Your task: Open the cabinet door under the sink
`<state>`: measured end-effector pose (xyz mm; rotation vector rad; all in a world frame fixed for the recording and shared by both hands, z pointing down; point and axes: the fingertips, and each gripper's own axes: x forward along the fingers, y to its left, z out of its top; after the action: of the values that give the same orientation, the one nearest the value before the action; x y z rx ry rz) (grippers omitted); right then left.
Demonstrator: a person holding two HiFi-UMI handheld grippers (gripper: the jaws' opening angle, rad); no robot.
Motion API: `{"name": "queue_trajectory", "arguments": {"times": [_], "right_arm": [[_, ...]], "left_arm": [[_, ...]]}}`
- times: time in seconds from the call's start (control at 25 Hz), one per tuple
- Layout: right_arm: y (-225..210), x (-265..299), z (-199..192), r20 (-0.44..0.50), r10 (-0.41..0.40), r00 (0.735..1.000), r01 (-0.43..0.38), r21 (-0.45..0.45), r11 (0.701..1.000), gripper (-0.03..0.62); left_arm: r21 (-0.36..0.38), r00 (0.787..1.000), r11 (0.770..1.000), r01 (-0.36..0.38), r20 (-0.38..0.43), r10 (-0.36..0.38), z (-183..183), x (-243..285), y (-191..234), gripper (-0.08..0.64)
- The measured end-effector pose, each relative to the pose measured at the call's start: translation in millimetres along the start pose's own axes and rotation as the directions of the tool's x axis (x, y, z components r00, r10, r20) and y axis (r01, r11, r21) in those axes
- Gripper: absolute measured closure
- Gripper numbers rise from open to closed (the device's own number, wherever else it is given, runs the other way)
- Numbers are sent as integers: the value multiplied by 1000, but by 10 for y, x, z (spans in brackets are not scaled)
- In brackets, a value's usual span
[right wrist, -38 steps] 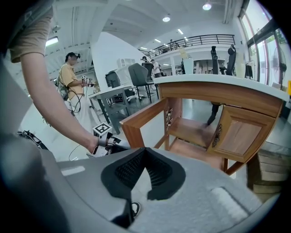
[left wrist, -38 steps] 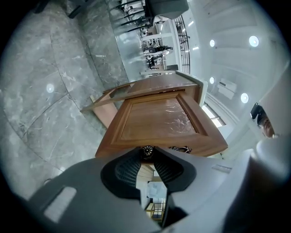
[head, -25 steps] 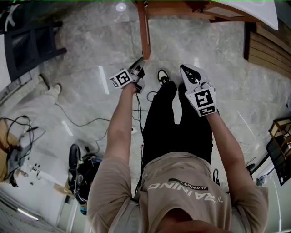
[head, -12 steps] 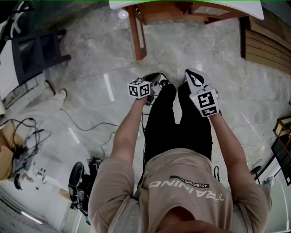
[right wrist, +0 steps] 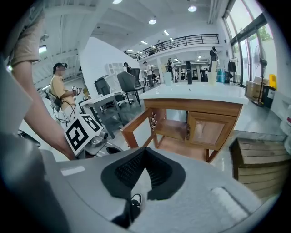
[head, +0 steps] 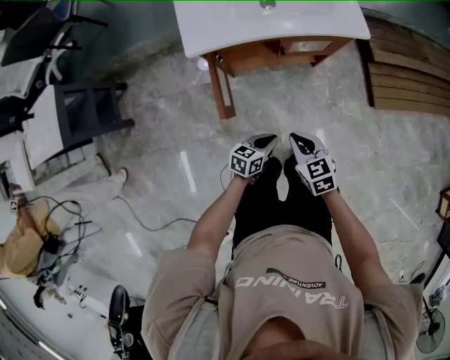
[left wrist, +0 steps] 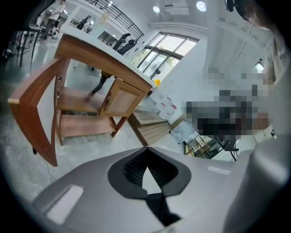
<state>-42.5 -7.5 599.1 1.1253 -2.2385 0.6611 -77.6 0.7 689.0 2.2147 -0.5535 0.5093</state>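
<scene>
The wooden cabinet stands under the white sink top at the top of the head view. Its left door is swung out towards me; the right door is closed. Both grippers hang side by side above my legs, well short of the cabinet. My left gripper is shut with nothing in it, and its marker cube shows in the right gripper view. My right gripper is also shut and empty. In the left gripper view the open door stands at the left, beyond the shut jaws.
A slatted wooden crate lies to the right of the cabinet. A dark chair and a desk stand at the left. Cables and gear trail over the marble floor beside a person in beige.
My left gripper has come off the open door's edge, risen, rolled and swung right beside the right gripper. Both grippers have drawn back from the cabinet.
</scene>
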Motion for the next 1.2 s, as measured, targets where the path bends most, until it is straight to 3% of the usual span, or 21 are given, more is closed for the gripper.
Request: {"name": "queue_trajectory", "arguments": {"times": [0.36,0.64,0.84,1.2], "right_arm": [[-79,-443,173,49,-40,998,39,20,999,591],[-324,-578,426,103,-81,991,80,8,997,591],[-489,-794,677,152,-119,981,120,8,993,591],[-509,-1045,1460,226,-41,973,81,-169,982,591]], "left_arm": [[59,999,998,-37,5,37,507,-449,-499,545],[141,979,971,-192,92,180,1204,-860,-492,545],[197,962,949,-248,163,218,1631,-1058,-629,545],[217,915,921,-323,322,245,2405,-1400,-779,545]]}}
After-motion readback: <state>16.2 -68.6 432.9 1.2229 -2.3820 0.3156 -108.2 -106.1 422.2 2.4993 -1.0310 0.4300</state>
